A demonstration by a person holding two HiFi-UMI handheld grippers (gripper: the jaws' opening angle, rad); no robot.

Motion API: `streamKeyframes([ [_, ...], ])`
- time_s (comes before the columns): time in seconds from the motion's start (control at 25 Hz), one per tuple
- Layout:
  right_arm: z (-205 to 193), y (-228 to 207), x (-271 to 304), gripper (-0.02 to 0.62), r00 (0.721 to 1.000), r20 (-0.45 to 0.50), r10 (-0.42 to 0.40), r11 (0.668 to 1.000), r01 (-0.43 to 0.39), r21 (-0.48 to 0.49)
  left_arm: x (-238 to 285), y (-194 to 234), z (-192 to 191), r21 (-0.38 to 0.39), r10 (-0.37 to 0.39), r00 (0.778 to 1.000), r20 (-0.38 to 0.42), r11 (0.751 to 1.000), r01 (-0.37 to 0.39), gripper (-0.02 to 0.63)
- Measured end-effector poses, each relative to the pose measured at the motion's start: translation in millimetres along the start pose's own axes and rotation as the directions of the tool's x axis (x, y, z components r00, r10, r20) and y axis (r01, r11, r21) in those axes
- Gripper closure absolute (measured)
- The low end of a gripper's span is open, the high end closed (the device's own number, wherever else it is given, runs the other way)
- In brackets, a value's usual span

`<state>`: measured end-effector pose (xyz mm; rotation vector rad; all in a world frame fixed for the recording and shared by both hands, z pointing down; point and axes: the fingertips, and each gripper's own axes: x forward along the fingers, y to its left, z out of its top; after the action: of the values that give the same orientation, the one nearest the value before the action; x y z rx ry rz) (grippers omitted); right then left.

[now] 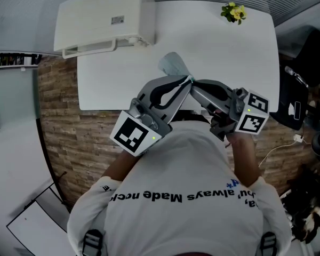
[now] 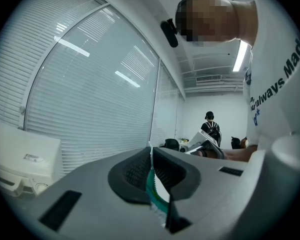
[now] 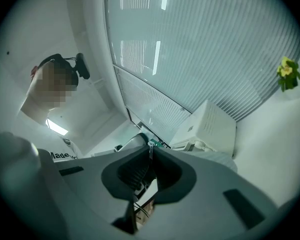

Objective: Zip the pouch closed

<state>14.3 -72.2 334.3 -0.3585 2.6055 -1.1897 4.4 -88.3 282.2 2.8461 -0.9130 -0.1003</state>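
Bkgd person (image 2: 210,126) beyond pouch (image 2: 153,185) in claw (image 2: 151,154), left gripper view only.

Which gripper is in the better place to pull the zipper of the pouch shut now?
The right gripper: its jaws pinch the zipper pull, while the left gripper clamps the pouch edge, probably to steady it.

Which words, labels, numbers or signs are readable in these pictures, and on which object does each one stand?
"always Made": on the person's white shirt; the words around it are not clear.
Small blue mark beside that line: too blurred to read.
Label on the white box: too small to read.
Left marker cube and right marker cube: black square patterns only, no letters.
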Motion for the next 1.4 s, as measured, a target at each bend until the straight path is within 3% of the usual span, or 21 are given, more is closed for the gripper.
streamKeyframes([
  [1.4, -4, -18, 6, 0.586, 0.994, -0.075, -0.085, 0.996, 0.084, -0.021, -4, 16, 1, -0.041, 0.021, 1.0, 0.006, 0.999, -0.02, 0.574],
])
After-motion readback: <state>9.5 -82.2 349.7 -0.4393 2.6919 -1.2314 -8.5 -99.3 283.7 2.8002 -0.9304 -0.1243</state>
